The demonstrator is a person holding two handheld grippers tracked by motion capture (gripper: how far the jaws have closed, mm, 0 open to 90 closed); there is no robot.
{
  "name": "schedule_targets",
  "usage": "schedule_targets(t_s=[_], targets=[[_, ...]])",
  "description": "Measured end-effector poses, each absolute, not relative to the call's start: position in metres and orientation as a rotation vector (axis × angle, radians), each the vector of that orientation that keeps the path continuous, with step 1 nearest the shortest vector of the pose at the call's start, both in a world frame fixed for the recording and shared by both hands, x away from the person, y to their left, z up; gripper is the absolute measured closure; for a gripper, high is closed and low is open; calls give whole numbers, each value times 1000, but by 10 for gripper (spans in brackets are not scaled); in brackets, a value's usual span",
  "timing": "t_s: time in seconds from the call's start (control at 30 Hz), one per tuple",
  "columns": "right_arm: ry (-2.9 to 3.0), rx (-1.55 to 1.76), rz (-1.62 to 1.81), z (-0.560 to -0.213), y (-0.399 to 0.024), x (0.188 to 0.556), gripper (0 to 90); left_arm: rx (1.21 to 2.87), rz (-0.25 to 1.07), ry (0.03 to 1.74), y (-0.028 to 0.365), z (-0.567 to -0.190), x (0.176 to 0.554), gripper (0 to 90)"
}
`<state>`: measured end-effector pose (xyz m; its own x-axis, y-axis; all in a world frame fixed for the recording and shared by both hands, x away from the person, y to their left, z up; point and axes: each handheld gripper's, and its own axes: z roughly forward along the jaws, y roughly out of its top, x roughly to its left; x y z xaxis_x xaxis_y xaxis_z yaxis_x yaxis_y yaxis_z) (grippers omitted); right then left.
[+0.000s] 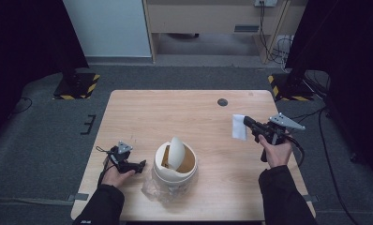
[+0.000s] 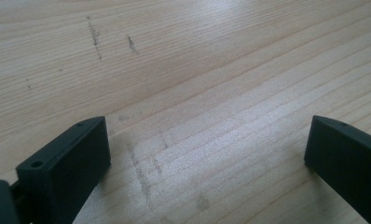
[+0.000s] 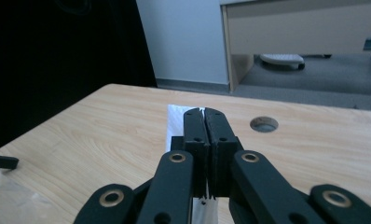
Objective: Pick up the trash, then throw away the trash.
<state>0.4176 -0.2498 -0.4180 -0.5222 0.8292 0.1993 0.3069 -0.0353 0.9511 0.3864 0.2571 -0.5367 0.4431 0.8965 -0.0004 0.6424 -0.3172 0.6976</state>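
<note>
1. The bin stands near the front edge of the table, about midway across. It is cream-coloured and round, and its swing lid is tipped up on edge, so the brown inside shows.
2. A clear plastic liner bunches around the bin's base, spreading toward the front and left of it.
3. The right gripper is held to the right of the bin and farther back, above the tabletop, in the person's right hand. Its jaws are clamped tight on a tissue, a white folded sheet.
4. In the right gripper view the tissue is pinched in the thin seam between the two black jaws, showing white beyond their tips and again below them (the jaws hide the middle part).
5. The left gripper lies low, just left of the bin and close to it but apart, in the left hand. Its tips point toward the bin.
6. In the left gripper view its jaws stand wide apart with bare wood between them, gripping nothing.
7. A round cable hole sits in the table far behind the bin, toward the right; it lies just behind and left of the tissue.
</note>
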Motion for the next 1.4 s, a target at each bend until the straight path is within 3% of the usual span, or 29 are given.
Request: schedule_targets(t_s=[1.4], targets=[[1739,999,1769,-364,-204,387,886,2069,523,1286,257,-537,386,0]])
